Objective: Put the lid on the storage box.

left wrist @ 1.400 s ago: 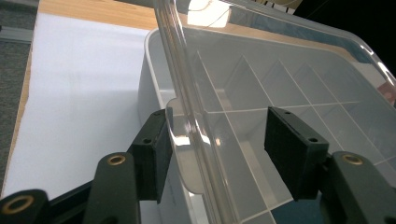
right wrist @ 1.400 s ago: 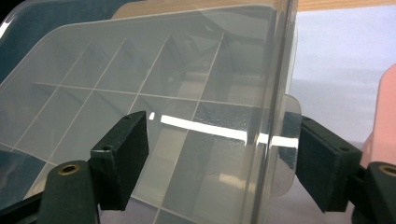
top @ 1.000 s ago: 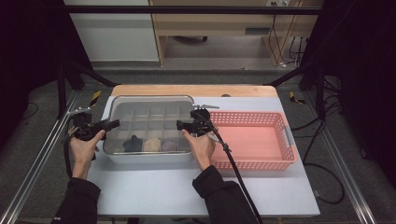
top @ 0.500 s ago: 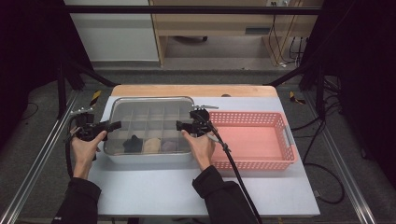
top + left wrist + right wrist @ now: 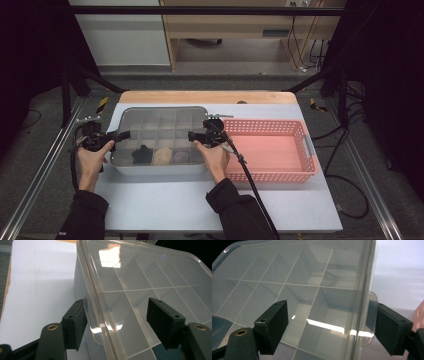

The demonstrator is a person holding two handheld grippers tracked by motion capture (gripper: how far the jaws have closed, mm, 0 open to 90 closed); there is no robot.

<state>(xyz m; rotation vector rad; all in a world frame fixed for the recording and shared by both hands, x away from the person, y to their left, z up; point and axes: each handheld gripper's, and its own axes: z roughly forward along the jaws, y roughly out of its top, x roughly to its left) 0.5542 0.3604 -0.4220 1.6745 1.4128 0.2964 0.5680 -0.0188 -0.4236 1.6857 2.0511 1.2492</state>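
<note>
no readable text, labels or numbers

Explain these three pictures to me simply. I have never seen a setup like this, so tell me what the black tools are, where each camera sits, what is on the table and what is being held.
A person sits at a white table with a tool in each hand: a hand-held gripper with two black jaws.

The wide picture comes from a camera overhead. It shows the left hand-held gripper and the right hand-held gripper at the two ends of a clear divided box with its lid on. A few small things lie in the box's near compartments. Beside it stands an empty pink basket.

The two close pictures come from cameras on the grippers, looking along their jaws. Each gripper's jaws straddle a small tab on the lid's edge. The left jaws have just been opening. Both stand open, so nothing is gripped.
</note>
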